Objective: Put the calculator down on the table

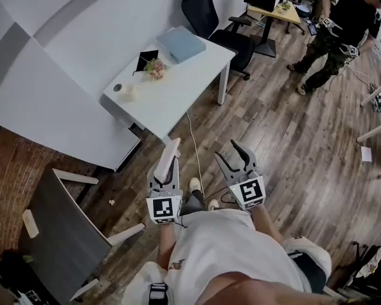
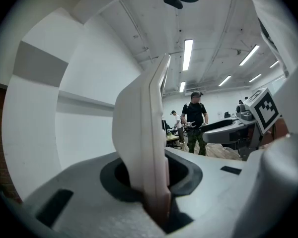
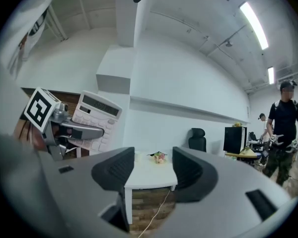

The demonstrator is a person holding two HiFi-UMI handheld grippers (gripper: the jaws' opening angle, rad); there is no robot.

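A white calculator [image 1: 167, 157] is shown at centre, a white table [image 1: 184, 81] above it, brown wood-plank floor [image 1: 292, 138] at right, a black chair [image 1: 200, 8] up top.

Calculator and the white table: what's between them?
Just wooden floor and a thin white cable between the calculator and the table; the head view shows it.

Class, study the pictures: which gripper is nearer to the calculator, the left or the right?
Left. The left gripper is clamped on the calculator; the right gripper stands open and empty beside it, not touching it.
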